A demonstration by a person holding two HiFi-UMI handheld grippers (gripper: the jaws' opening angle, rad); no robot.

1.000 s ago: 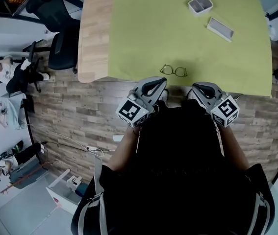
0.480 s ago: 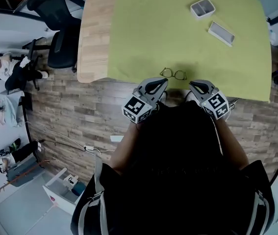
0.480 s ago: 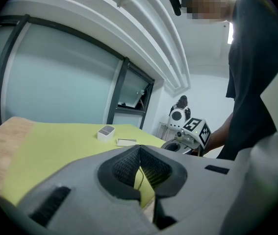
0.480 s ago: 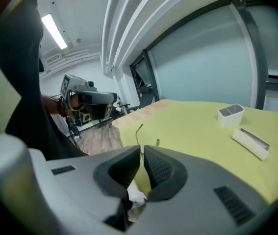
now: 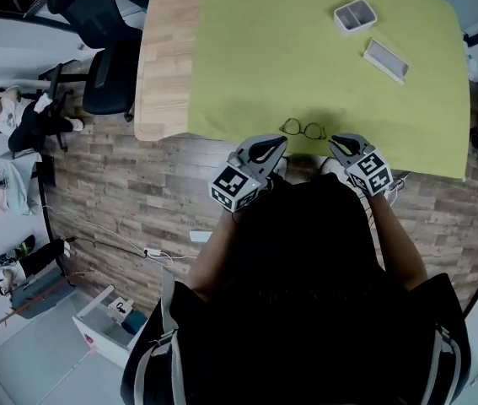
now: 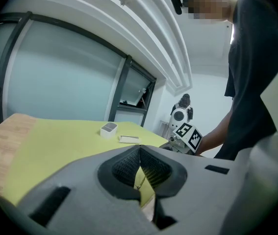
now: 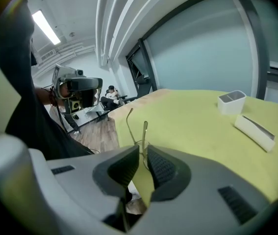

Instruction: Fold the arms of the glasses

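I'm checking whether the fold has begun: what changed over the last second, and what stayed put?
The right gripper moved forward and inward, ending just beside the glasses, at their right end. The left gripper edged forward only slightly. Nothing was visibly taken hold of. The glasses lie where they were on the green cloth, as do the small tray and the flat case.
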